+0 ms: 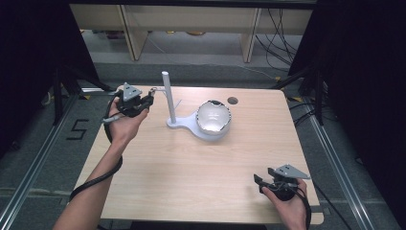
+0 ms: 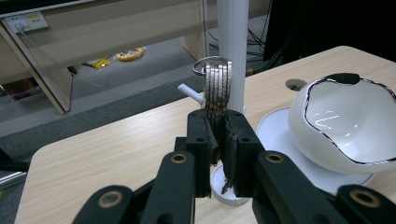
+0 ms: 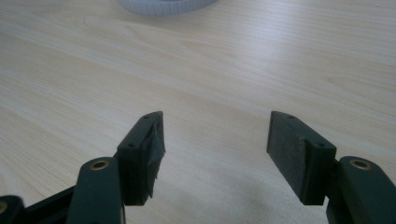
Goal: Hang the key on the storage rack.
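The left forearm reaches from six o'clock up to about ten o'clock on the table [image 1: 191,163], wrist bent inward, pointing the left gripper [image 1: 149,99] toward the white post [image 1: 167,96]. Its jaws are clamped on a stack of metal rings [image 2: 217,91], thin and silvery, standing on edge just beside the post and its small side peg [image 2: 190,92]. The white bowl [image 1: 213,117] sits on the stand's base at three o'clock from the post. The right gripper [image 1: 258,184] rests at five o'clock, jaws wide apart and empty.
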The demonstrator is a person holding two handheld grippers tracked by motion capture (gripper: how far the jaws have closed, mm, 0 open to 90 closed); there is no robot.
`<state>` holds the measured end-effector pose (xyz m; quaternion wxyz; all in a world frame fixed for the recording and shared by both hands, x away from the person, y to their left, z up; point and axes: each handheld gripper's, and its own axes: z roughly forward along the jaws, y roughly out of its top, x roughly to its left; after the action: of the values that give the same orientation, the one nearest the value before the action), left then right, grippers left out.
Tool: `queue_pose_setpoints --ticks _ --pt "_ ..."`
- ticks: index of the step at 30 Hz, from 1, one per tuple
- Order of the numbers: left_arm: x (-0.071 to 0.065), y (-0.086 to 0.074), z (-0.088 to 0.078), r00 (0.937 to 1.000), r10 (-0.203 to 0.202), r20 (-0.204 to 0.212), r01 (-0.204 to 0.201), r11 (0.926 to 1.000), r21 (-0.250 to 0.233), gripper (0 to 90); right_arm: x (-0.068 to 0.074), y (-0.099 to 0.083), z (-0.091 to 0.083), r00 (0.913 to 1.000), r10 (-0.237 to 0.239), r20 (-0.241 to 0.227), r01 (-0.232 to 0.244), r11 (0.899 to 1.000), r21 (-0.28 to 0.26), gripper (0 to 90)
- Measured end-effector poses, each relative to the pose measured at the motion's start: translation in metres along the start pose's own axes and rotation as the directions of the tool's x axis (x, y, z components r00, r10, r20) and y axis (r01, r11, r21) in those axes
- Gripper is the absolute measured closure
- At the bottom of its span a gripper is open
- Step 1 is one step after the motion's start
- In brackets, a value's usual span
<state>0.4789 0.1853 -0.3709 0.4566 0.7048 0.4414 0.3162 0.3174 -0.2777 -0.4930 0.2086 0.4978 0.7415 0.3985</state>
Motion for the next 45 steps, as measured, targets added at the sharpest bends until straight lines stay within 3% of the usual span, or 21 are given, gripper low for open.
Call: queue_pose_setpoints --ticks 11,17,18,19,26,27,28,31,33,35,37,38,40,41,42,45 --pt "0.005 -0.008 0.010 0.9998 -0.015 -0.010 0.016 0.9991 0.038 81.0 -0.001 0.000 0.000 0.9999 -0.009 0.010 0.009 1.000 -0.002 37.7" --pt "0.004 -0.009 0.015 0.9998 -0.013 -0.012 0.014 0.9982 0.059 81.0 0.001 0.000 0.000 0.9999 0.015 0.002 -0.015 1.000 0.005 37.7" --pt "0.004 -0.009 0.016 0.9999 -0.013 -0.010 0.013 0.9986 0.052 80.9 0.004 -0.001 -0.001 0.9987 0.050 0.007 -0.050 0.999 0.021 37.7" --pt "0.003 -0.009 0.017 0.9998 -0.013 -0.013 0.014 0.9988 0.048 80.9 0.002 -0.001 -0.001 0.9995 0.031 0.007 -0.031 0.999 0.013 37.7" --pt "-0.001 -0.008 0.011 0.9991 0.017 -0.040 -0.015 0.9986 0.050 81.0 0.001 0.000 -0.002 0.9995 0.029 0.012 -0.029 0.999 0.021 37.7" --pt "-0.002 -0.008 0.010 0.9989 0.021 -0.042 -0.019 0.9986 0.049 81.0 -0.002 0.000 -0.001 0.9997 -0.015 0.018 0.015 1.000 -0.006 37.7" --pt "-0.001 -0.009 0.009 0.9986 0.028 -0.044 -0.025 0.9981 0.056 81.0 0.002 -0.001 -0.002 0.9995 0.031 0.010 -0.031 0.999 0.010 37.7" --pt "0.000 -0.009 0.005 0.9973 0.052 -0.052 -0.048 0.9955 0.082 81.0 0.001 -0.001 -0.001 0.9997 0.022 0.013 -0.022 1.000 0.007 37.7" --pt "0.002 -0.008 0.002 0.9962 0.073 -0.047 -0.068 0.9916 0.110 81.0 0.001 -0.001 -0.001 0.9997 0.022 0.012 -0.022 1.000 0.007 37.7" --pt "0.005 -0.006 -0.001 0.9921 0.120 -0.037 -0.111 0.9781 0.176 81.0 0.002 -0.001 -0.001 0.9994 0.034 0.005 -0.034 0.999 0.009 37.6" --pt "0.009 -0.004 -0.004 0.9861 0.166 -0.001 -0.159 0.9475 0.277 81.0 0.002 -0.001 0.000 0.9994 0.034 0.006 -0.034 0.999 0.012 37.6" --pt "0.010 -0.004 -0.004 0.9842 0.177 0.005 -0.170 0.9350 0.311 81.0 -0.001 -0.001 0.001 1.0000 -0.003 0.004 0.003 1.000 0.004 37.6" --pt "0.014 -0.002 -0.003 0.9824 0.186 0.020 -0.183 0.9340 0.307 81.0 0.000 0.000 0.001 1.0000 -0.001 0.002 0.001 1.000 0.005 37.6" --pt "0.015 -0.001 -0.005 0.9845 0.175 0.001 -0.167 0.9328 0.320 81.0 0.001 0.000 0.000 1.0000 -0.001 0.006 0.001 1.000 0.015 37.6" --pt "0.016 0.000 -0.005 0.9856 0.169 -0.004 -0.160 0.9368 0.312 81.0 0.001 0.000 0.000 1.0000 0.001 0.007 -0.001 1.000 0.014 37.6" --pt "0.016 0.004 -0.002 0.9846 0.175 -0.005 -0.164 0.9325 0.322 81.0 0.000 0.000 0.002 1.0000 -0.002 -0.005 0.002 1.000 -0.004 37.6"
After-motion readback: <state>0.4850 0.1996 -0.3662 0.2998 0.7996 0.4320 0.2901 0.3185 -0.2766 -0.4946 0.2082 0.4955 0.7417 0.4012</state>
